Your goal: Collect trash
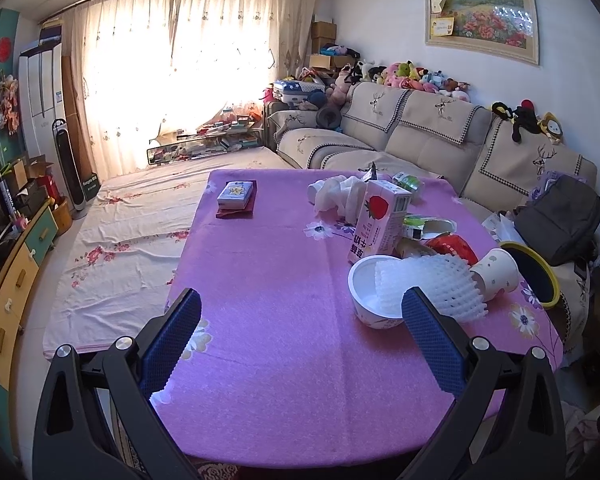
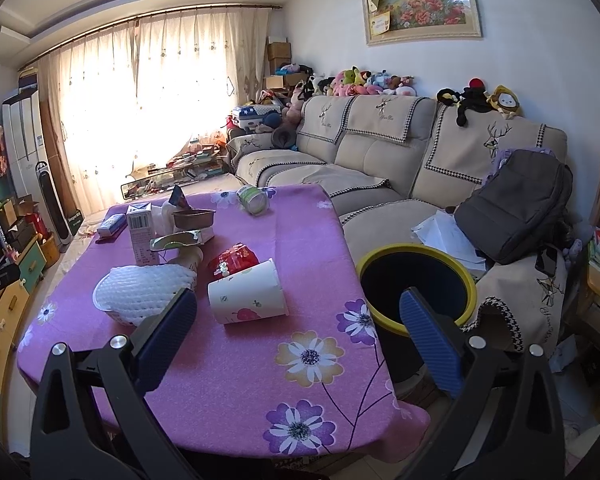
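Both the left tongs (image 1: pixel 302 318) and the right tongs (image 2: pixel 298 318) hang apart, gripping nothing, over the table (image 1: pixel 268 280). The trash sits there: a paper cup (image 2: pixel 246 294) on its side, a foam net (image 2: pixel 148 286), a milk carton (image 1: pixel 380 220). The bin (image 2: pixel 416 284) stands just beside the table.

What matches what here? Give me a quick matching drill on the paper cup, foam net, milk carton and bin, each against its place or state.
Things:
1. paper cup
2. foam net
3. milk carton
4. bin

Places or states:
A. standing upright on the table
B. off the table edge, beside the sofa, open at the top
C. lying on its side on the cloth
D. draped over a white bowl

Pairs: 1-C, 2-D, 3-A, 4-B. Both grippers, left and right, are open and hold nothing.
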### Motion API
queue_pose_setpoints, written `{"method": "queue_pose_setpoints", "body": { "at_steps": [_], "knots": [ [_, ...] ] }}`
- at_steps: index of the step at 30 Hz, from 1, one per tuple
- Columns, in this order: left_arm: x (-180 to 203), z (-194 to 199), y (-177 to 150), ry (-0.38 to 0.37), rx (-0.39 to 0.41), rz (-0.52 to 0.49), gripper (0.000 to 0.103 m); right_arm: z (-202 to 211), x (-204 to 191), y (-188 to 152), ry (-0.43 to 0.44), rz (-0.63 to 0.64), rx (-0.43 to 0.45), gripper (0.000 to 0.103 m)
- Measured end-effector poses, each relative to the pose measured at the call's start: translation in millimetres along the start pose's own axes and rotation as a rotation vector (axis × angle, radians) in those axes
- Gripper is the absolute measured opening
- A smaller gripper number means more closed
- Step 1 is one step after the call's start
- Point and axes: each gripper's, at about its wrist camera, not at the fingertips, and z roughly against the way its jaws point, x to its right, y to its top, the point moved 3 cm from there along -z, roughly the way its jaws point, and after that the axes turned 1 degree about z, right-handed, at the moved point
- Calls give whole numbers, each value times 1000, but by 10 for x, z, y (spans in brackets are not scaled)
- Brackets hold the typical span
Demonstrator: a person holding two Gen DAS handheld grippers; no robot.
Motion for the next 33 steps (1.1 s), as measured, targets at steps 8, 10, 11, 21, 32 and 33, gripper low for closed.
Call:
{"method": "queue_pose_setpoints", "body": {
  "at_steps": [8, 10, 11, 21, 32, 33],
  "knots": [
    [4, -6, -2, 0, -1, -1, 99, -38, -20, -16, 0, 3, -3, 97],
    [0, -1, -2, 0, 0, 0, 99, -43, -20, -18, -2, 2, -4, 97],
    [3, -5, -4, -1, 0, 0, 99, -43, -22, -19, -2, 3, -3, 97],
    [5, -21, -14, 0, -2, 1, 99, -95, -35, -48, -1, 3, -11, 97],
    [65, -138, -25, -29, -27, 2, 99, -394, -152, -129, 41, 63, -73, 97],
    [80, -151, -14, -33, -26, 0, 99, -465, -193, -138, 54, 81, -86, 97]
  ]
}}
